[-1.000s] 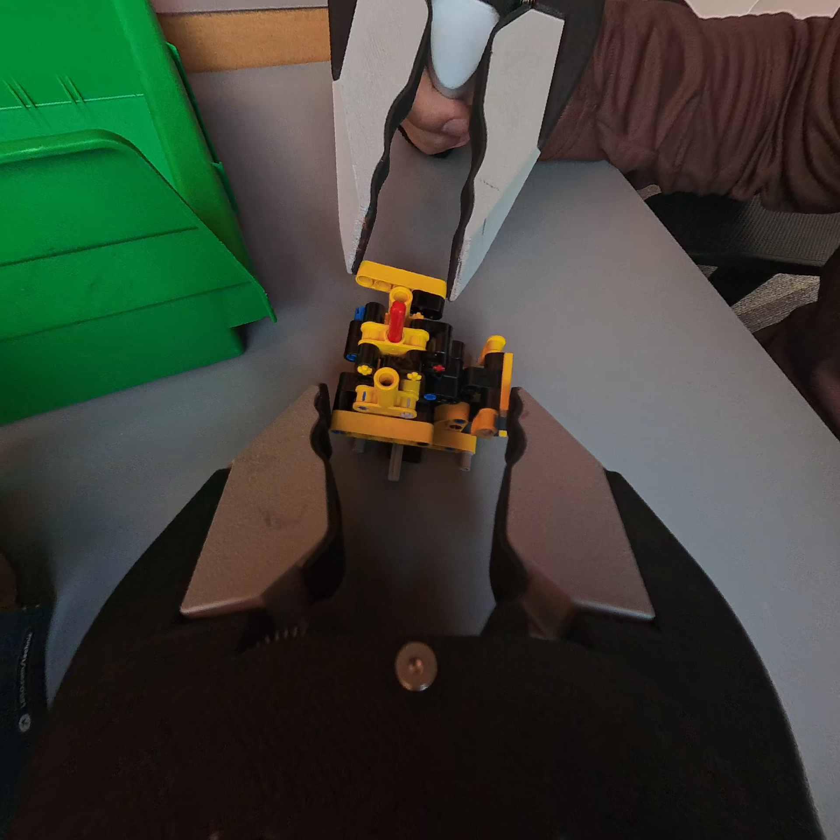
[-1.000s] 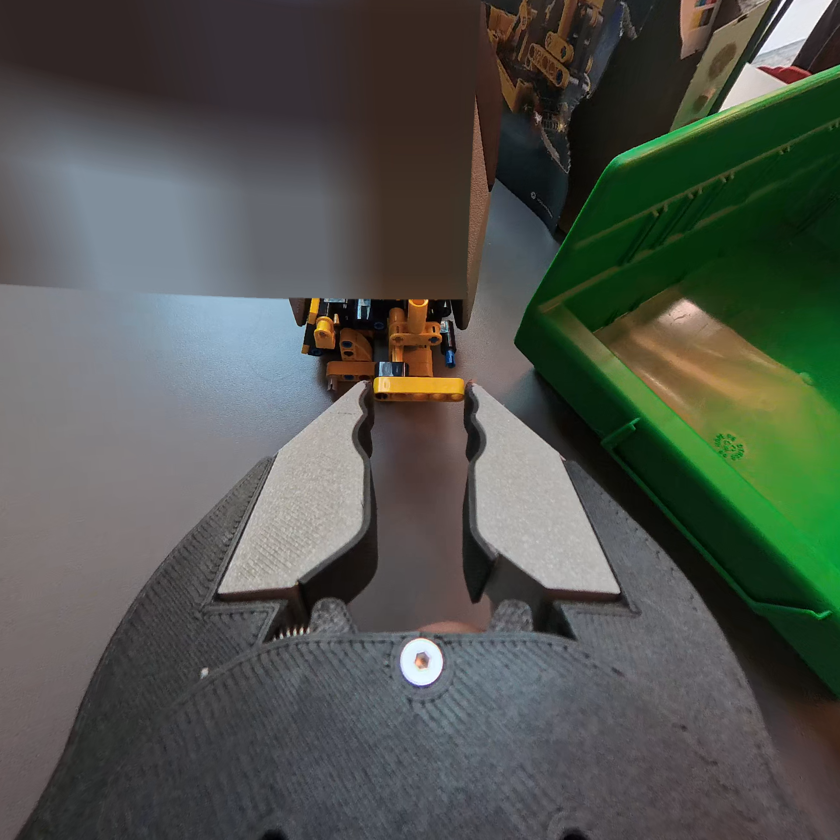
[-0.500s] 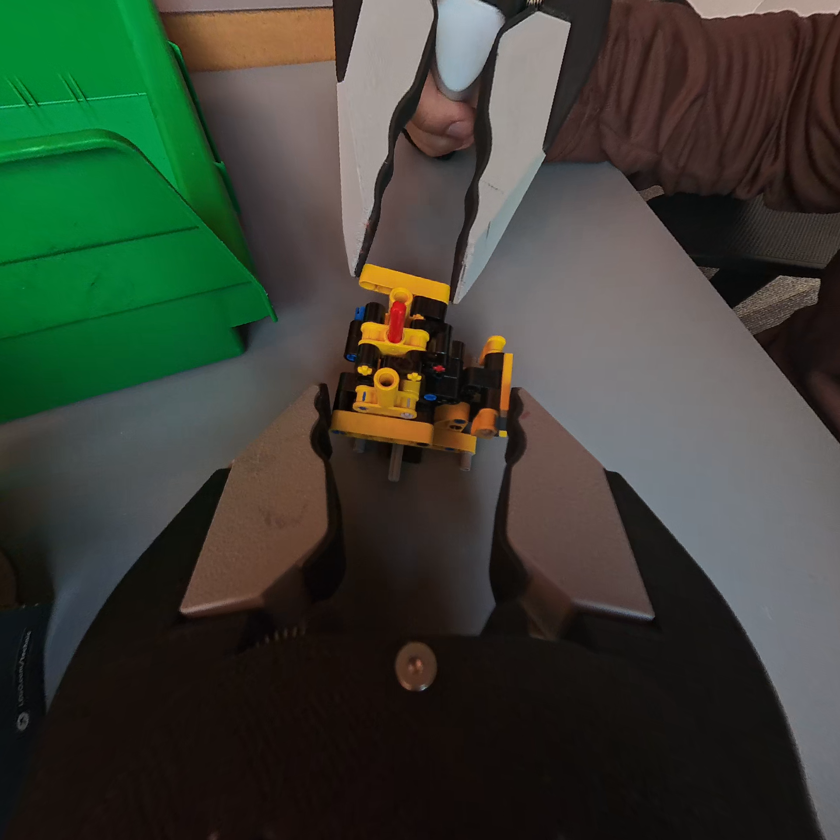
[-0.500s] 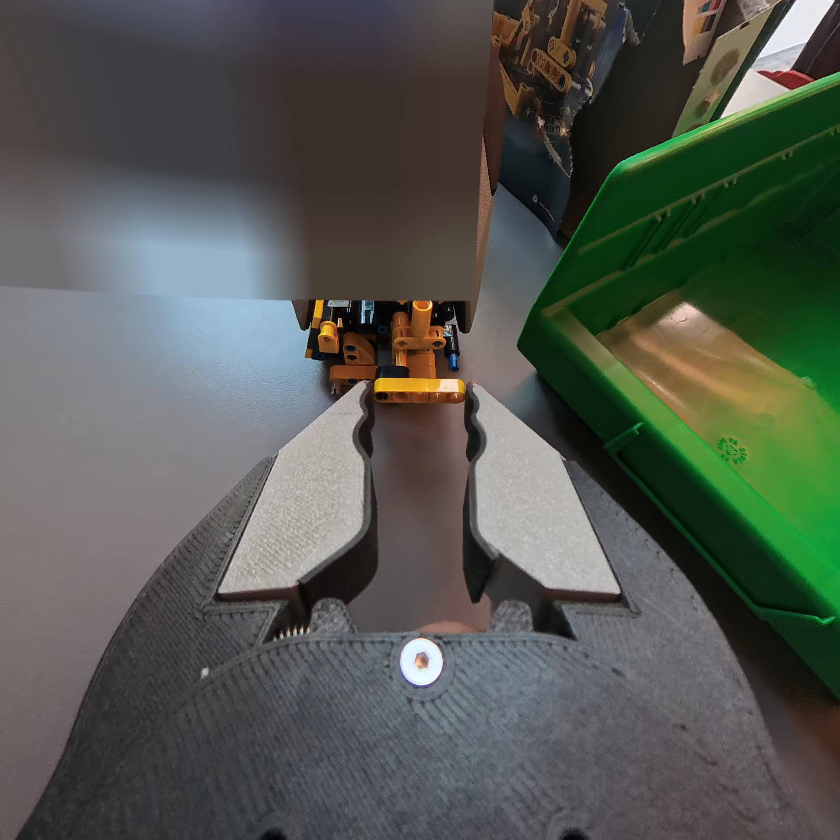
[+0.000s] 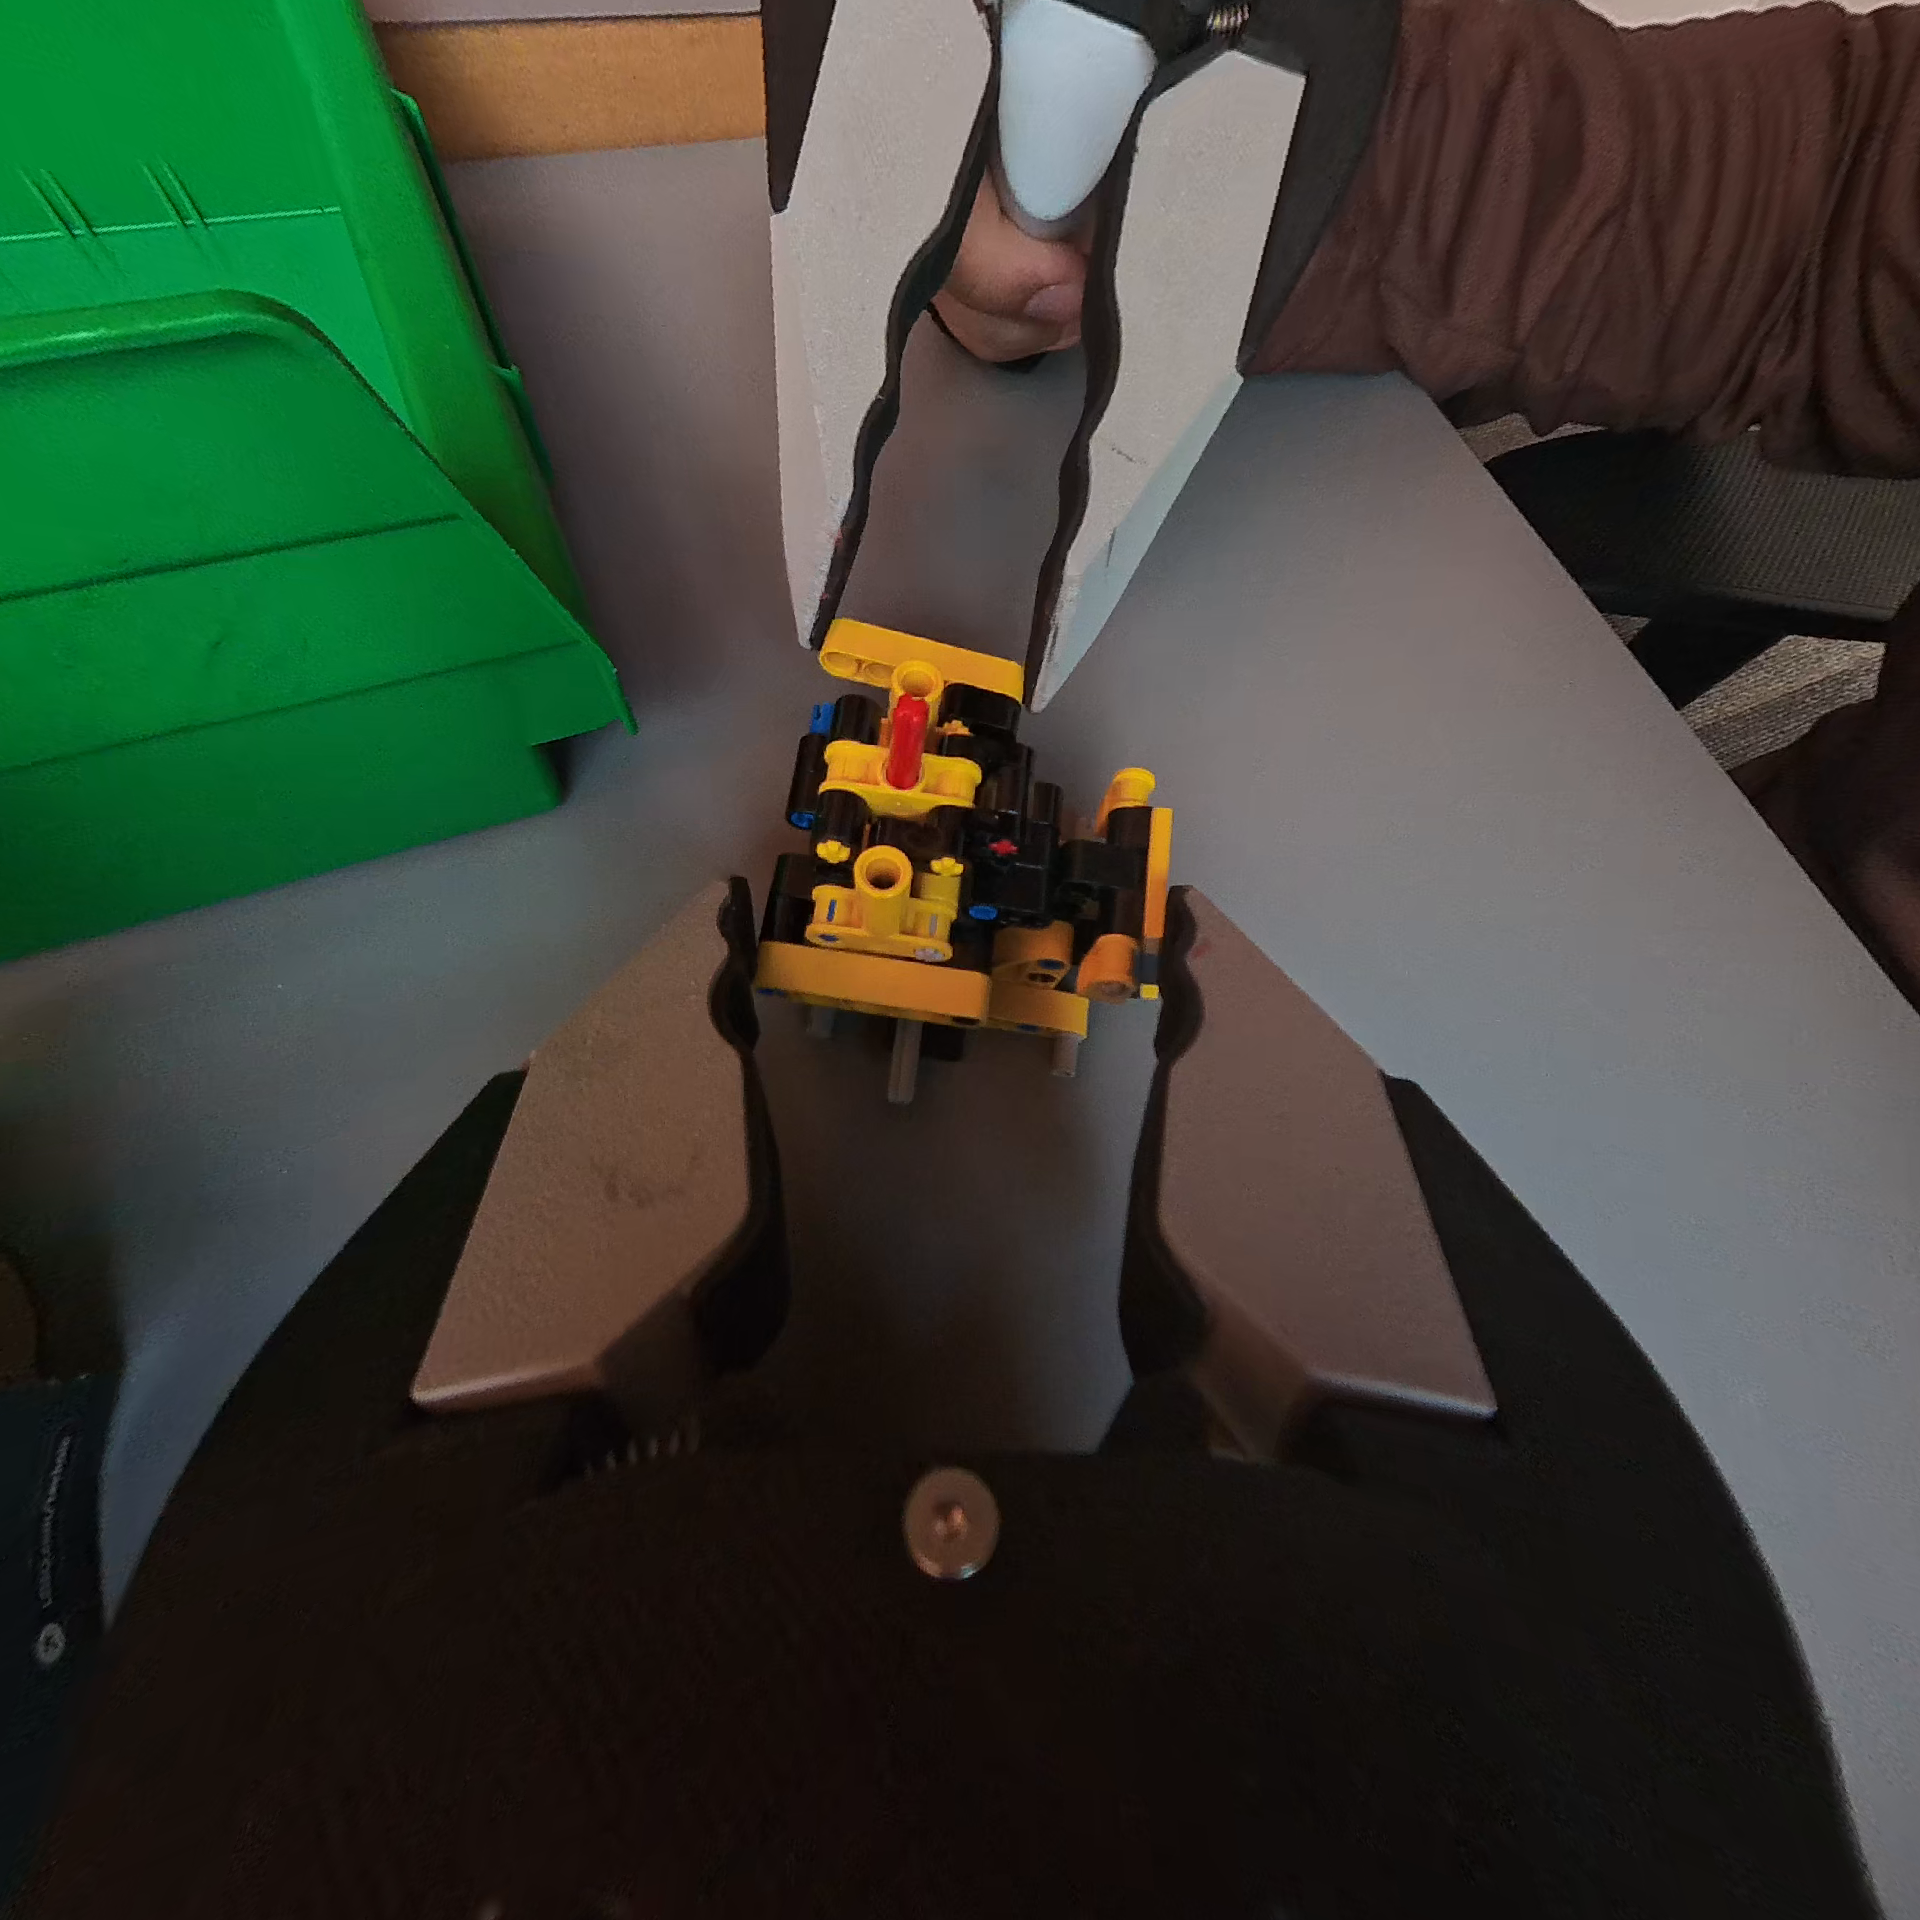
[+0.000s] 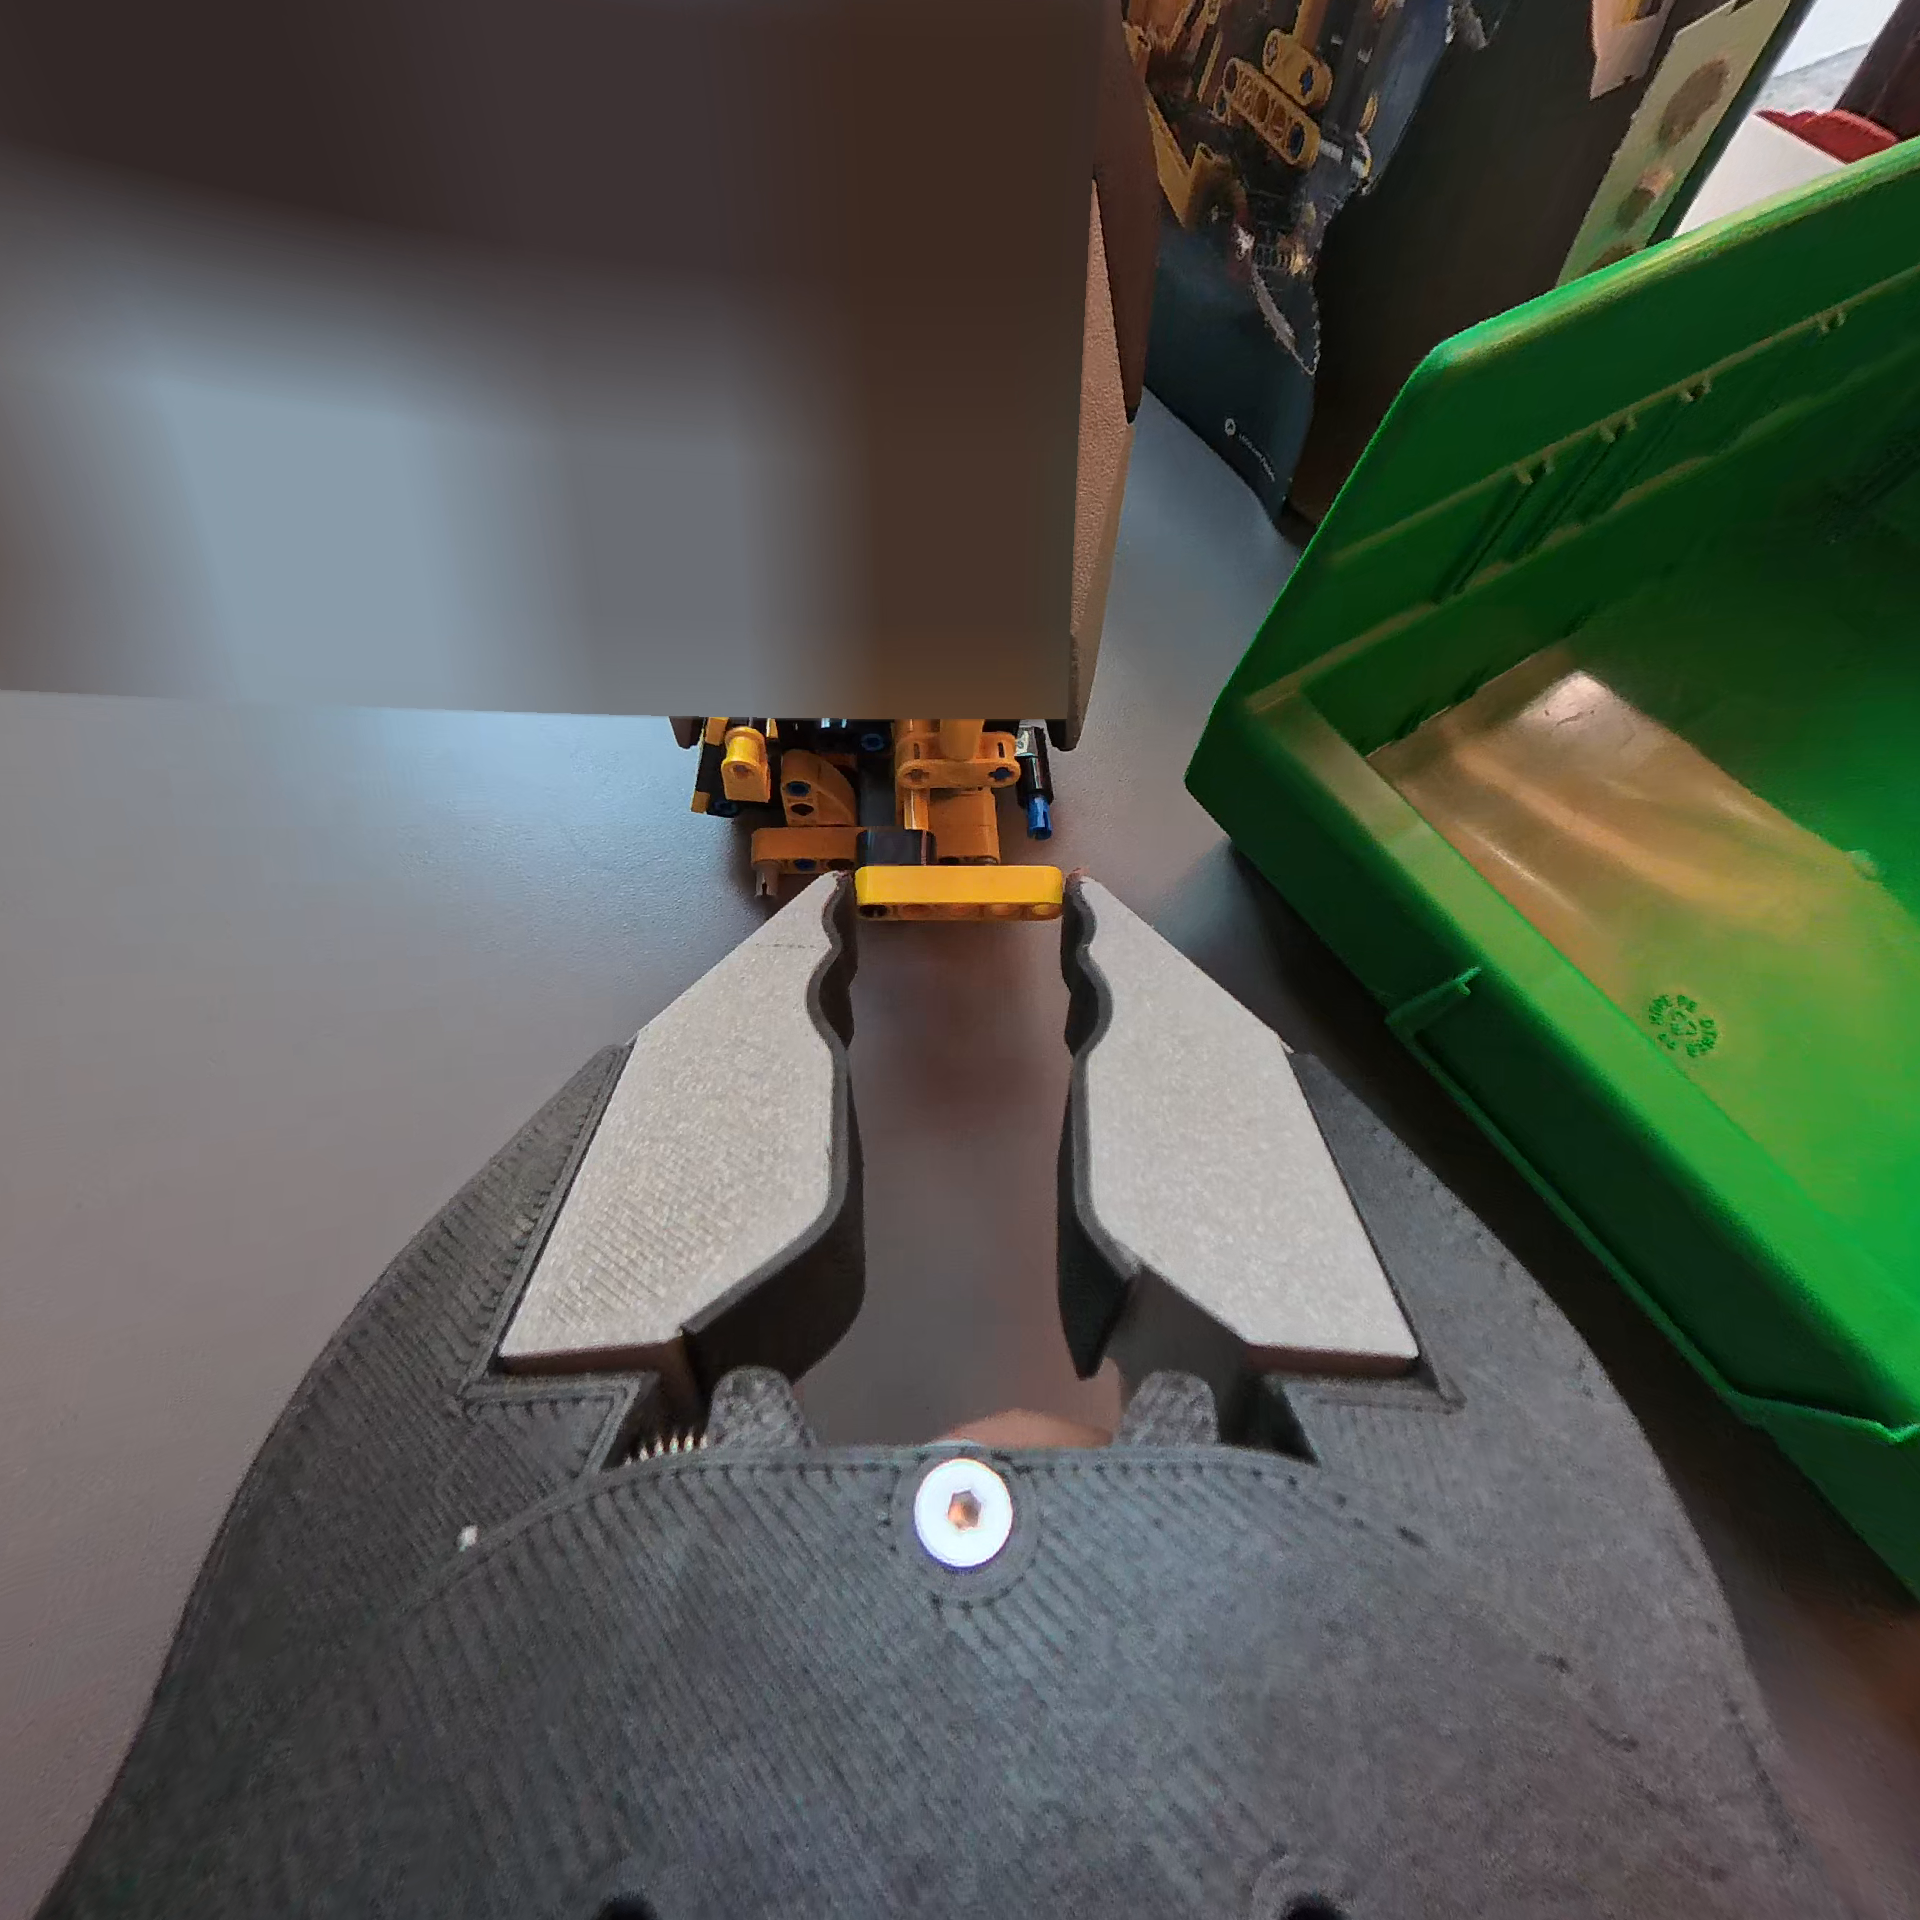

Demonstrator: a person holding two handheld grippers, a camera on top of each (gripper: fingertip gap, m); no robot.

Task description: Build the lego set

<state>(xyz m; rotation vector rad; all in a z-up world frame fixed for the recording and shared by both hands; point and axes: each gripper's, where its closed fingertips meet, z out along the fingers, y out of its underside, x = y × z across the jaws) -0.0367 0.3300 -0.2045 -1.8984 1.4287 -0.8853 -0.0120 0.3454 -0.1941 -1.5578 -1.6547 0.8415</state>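
A yellow and black lego assembly (image 5: 951, 862) with a red axle on top stands on the grey table (image 5: 1403, 831). My left gripper (image 5: 951, 925) is shut on the lego assembly, one fingertip on each side of its near end. My right gripper (image 6: 958, 896) is shut on a short yellow beam (image 6: 958, 894) and holds it level against the assembly's other end (image 6: 883, 800). In the left wrist view the right gripper (image 5: 923, 649) reaches in from the far side with the beam (image 5: 920, 665) at its tips.
A green plastic bin (image 5: 229, 499) lies on the table left of the assembly; in the right wrist view it (image 6: 1621, 831) is on the right, open and empty. A person's brown sleeve (image 5: 1621, 208) is at the far right. A printed box (image 6: 1236, 229) stands behind. Across from one pair of fingers to the other is roughly 4 cm.
The right gripper has pushed the yellow beam a little closer in against the assembly. The left gripper and the assembly have not moved.
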